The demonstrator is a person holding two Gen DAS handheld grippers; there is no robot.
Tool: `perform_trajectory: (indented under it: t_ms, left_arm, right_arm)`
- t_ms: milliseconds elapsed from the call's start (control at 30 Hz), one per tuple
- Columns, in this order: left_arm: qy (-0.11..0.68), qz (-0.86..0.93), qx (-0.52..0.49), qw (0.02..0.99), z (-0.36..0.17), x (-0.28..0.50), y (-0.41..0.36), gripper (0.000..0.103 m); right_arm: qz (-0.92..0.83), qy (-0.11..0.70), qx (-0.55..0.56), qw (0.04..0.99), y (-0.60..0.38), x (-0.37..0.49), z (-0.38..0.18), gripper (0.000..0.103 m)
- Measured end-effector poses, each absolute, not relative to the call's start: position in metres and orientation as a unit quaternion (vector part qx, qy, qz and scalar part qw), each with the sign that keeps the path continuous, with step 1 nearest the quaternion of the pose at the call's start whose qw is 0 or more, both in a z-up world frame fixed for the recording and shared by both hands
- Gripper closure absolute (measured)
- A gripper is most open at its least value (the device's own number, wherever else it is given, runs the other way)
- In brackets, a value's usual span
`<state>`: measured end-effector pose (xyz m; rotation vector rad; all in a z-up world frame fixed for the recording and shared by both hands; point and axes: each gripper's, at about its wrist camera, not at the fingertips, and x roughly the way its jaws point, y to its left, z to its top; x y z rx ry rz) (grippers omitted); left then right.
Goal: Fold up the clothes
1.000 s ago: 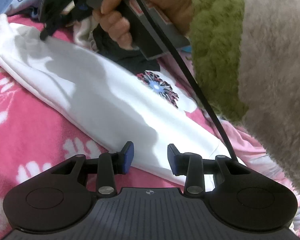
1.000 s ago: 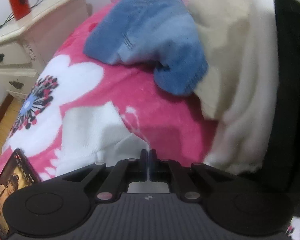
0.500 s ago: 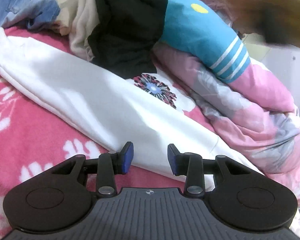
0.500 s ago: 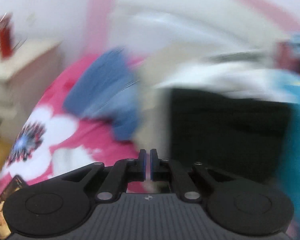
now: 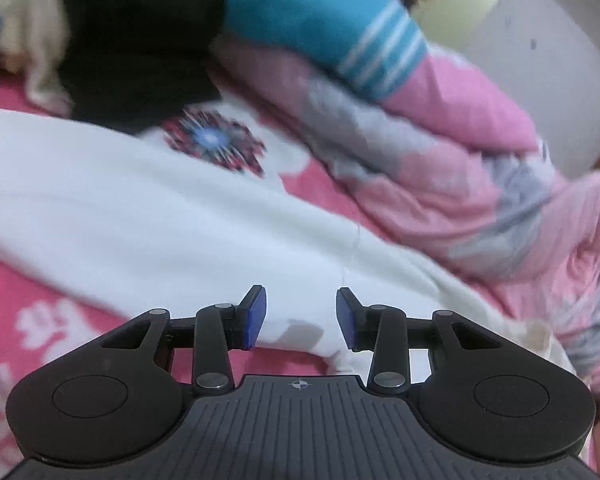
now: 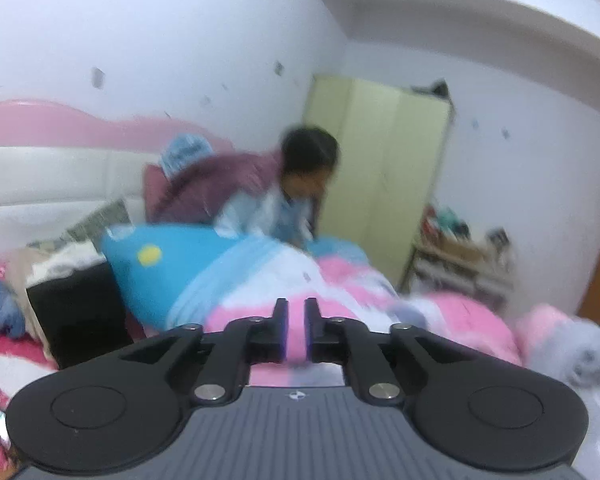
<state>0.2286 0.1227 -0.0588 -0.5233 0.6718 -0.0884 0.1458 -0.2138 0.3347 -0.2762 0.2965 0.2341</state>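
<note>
The white garment point(image 5: 148, 216) lies stretched across the pink flowered blanket point(image 5: 40, 320) under your left gripper point(image 5: 300, 316), running from the far left down toward the lower right, smooth and flat with a hem edge close to the blue pads point(image 5: 256, 316). Only your left view shows it; your right view is raised off the bed and misses it. Your left gripper's fingers stand well apart and released, hovering at the garment's near edge with nothing between them. Beyond the garment your left view shows a black garment point(image 5: 140, 48) overlapping a cream one point(image 5: 32, 32), a teal striped piece point(image 5: 320, 28), and a rumpled pink-and-grey quilt point(image 5: 460, 168). Your right gripper point(image 6: 295, 332) has its fingers nearly together with a narrow slit between them, grasping nothing. Its view alone shows the room: a person point(image 6: 284, 196) bent over the bed, a pale yellow wardrobe point(image 6: 380, 160), a pink headboard point(image 6: 40, 120) and a cluttered shelf point(image 6: 460, 256).
</note>
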Motion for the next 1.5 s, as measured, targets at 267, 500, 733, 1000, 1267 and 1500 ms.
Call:
perform_trajectory:
  t_ms: [267,500,733,1000,1267,1500]
  left_arm:
    - [0.321,-0.039,-0.210,0.923,-0.083,0.249,0.105,0.065]
    - [0.309,-0.040,-0.202,0.929,-0.085,0.242,0.099,0.065]
    - [0.301,-0.045,-0.217,0.927,-0.088,0.243,0.103,0.065]
    - [0.298,-0.044,-0.215,0.929,-0.089,0.242,0.102,0.065]
    - [0.296,-0.043,-0.210,0.931,-0.089,0.242,0.101,0.065]
    - [0.296,-0.041,-0.206,0.932,-0.089,0.242,0.100,0.065]
  right_arm:
    - [0.217,0.323,-0.179,0.904,-0.147,0.255,0.132,0.072]
    - [0.233,0.409,-0.125,0.873,-0.107,0.376,0.000,0.072]
    - [0.258,0.429,-0.120,0.857,-0.109,0.379,-0.043,0.077]
    - [0.270,0.366,-0.189,0.870,-0.107,0.332,-0.041,0.078]
    - [0.225,0.270,-0.238,0.906,-0.101,0.323,-0.028,0.098]
    - [0.157,0.229,-0.328,0.903,-0.074,0.346,-0.070,0.093]
